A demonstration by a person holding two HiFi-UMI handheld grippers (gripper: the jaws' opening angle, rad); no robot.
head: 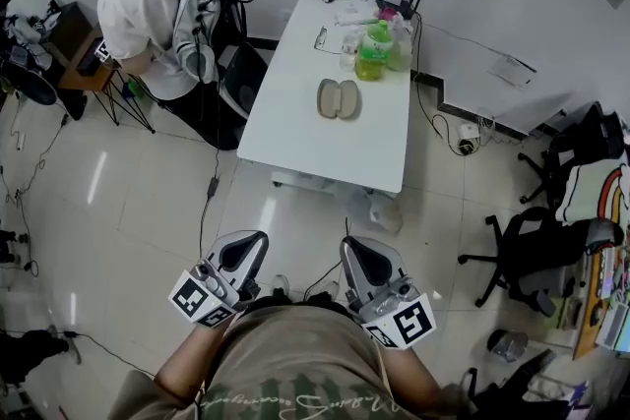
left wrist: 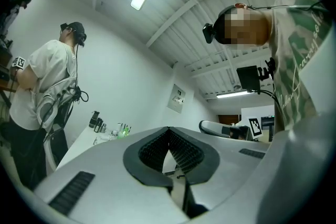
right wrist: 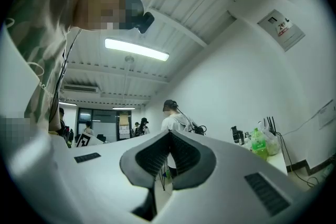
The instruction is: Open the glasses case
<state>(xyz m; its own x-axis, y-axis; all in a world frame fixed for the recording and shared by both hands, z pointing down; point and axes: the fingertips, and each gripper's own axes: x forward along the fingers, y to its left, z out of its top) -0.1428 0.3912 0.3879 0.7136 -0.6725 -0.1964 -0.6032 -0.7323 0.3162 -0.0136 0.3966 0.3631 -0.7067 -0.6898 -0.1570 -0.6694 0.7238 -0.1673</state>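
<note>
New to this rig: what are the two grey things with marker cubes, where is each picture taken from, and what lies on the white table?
There is no robot here. A person holds a two-jaw tool in each hand: the left gripper and the right gripper. The cubes are part of them. The head view comes from a camera on that person's head, looking down. The two gripper views come from cameras riding on each tool, looking along its jaws. Both pairs of jaws are closed and hold nothing, and they are well short of the white table. On the table lie a glasses case, which looks spread open in two halves, a green bottle and small items at the far end. Another person stands beside the table.
</note>
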